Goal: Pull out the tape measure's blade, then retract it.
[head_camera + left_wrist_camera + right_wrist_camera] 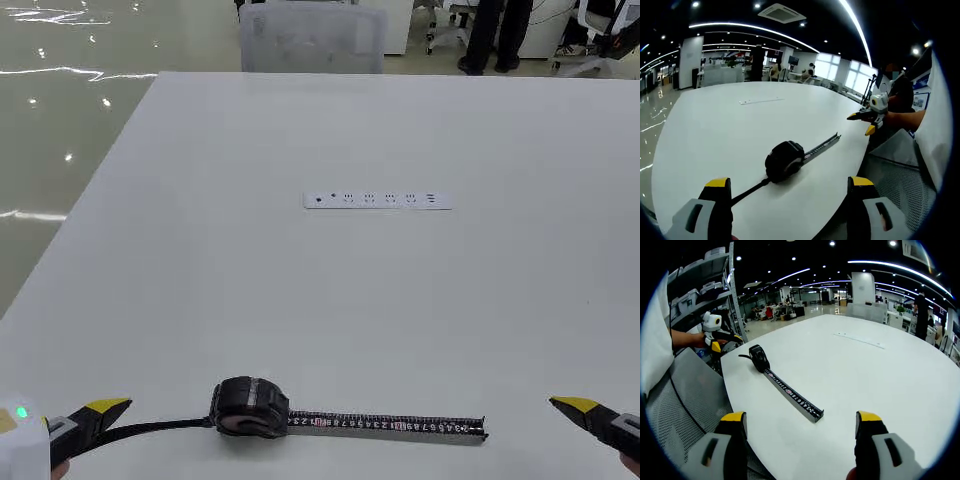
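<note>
A black tape measure [249, 407] [784, 160] [758, 356] lies near the front edge of the white table [330, 290], its blade [388, 426] [792, 394] [821, 145] drawn out to the right and resting flat. A black wrist strap [165, 427] [749, 189] trails left from the case. My left gripper [95, 417] [785, 187] is open at the strap's end, left of the case, holding nothing. My right gripper [585, 412] [800, 422] is open to the right of the blade's tip, apart from it.
A white power strip [377, 200] [760, 100] [860, 340] lies mid-table. A translucent chair back [312, 38] stands at the far edge. A person's legs [495, 35] and office chairs are beyond. Shelving [700, 295] stands off to the side.
</note>
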